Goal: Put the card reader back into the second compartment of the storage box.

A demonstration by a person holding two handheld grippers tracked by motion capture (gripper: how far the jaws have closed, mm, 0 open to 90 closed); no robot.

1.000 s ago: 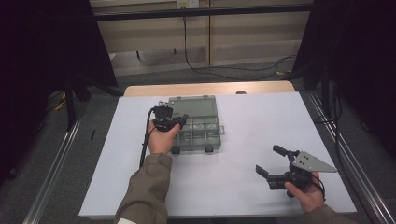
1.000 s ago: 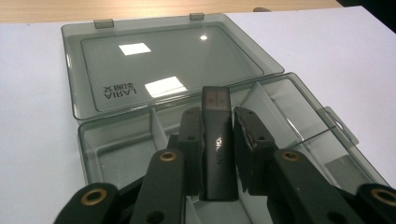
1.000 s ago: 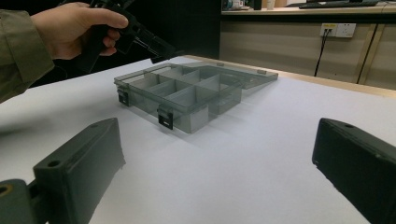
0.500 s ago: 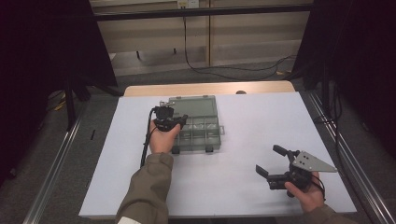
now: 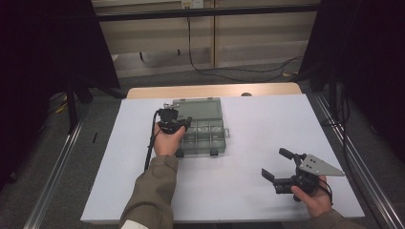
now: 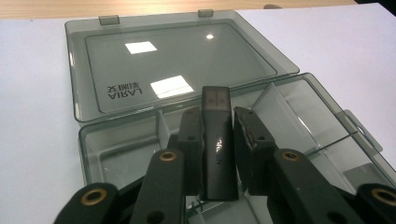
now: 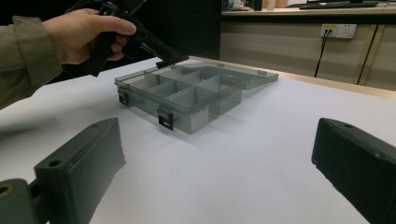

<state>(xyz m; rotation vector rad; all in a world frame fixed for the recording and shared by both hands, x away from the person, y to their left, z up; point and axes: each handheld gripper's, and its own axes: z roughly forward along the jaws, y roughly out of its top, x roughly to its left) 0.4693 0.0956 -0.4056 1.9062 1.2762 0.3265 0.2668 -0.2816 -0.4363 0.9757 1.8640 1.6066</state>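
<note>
1. Black pads of my left gripper press both sides of a dark USB stick; jaws nearly closed on it, stick upright between them
2. Stick held above the near compartments of the smoky transparent organiser box, whose lid lies flat open behind, on the white table
3. My left hand sits at the box's left edge in the high view
4. My right gripper rests well apart near the table's right front, jaws spread wide, nothing between them
</note>
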